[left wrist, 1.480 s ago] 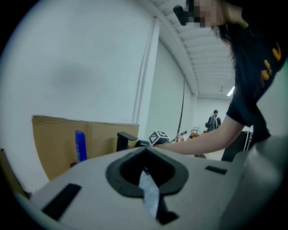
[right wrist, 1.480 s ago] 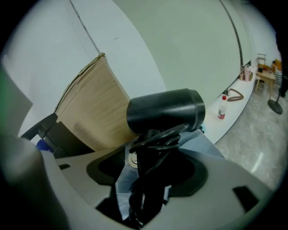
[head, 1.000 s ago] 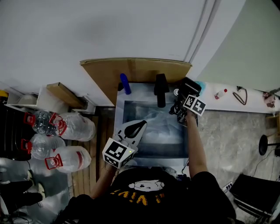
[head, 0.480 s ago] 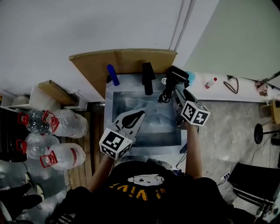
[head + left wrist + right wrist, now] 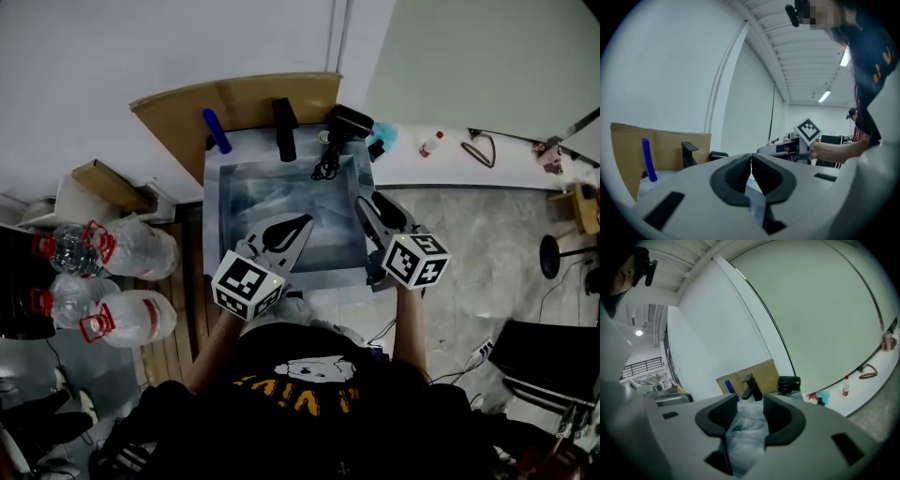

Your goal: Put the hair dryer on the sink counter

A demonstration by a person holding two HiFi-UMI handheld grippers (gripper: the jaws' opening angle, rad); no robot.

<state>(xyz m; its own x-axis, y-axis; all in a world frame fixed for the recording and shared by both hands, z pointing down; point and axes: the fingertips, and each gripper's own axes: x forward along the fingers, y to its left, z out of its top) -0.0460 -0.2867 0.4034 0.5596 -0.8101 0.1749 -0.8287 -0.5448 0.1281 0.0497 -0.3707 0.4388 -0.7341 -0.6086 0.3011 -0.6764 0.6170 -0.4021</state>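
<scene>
The black hair dryer [image 5: 347,121] lies on the back right corner of the sink counter [image 5: 212,192], and its cord [image 5: 328,162] hangs into the plastic-lined basin. It also shows in the right gripper view [image 5: 789,382] and the left gripper view [image 5: 718,155]. My right gripper [image 5: 373,205] hovers over the basin's right edge, well short of the dryer. Its jaws [image 5: 751,401] have just been closing, still stand apart, and hold nothing. My left gripper [image 5: 300,223] is over the basin's near left, its pads [image 5: 740,173] pressed together and empty.
A black faucet [image 5: 284,127] and a blue upright stick [image 5: 216,131] stand at the sink's back, before a cardboard sheet [image 5: 234,101]. Big water jugs [image 5: 131,255] sit on the floor at left. The white ledge at right carries a small bottle [image 5: 429,143] and a blue cloth [image 5: 385,138].
My right gripper has pulled back from the hair dryer toward me, leaving it on the counter corner. The left gripper has shifted a little over the basin.
</scene>
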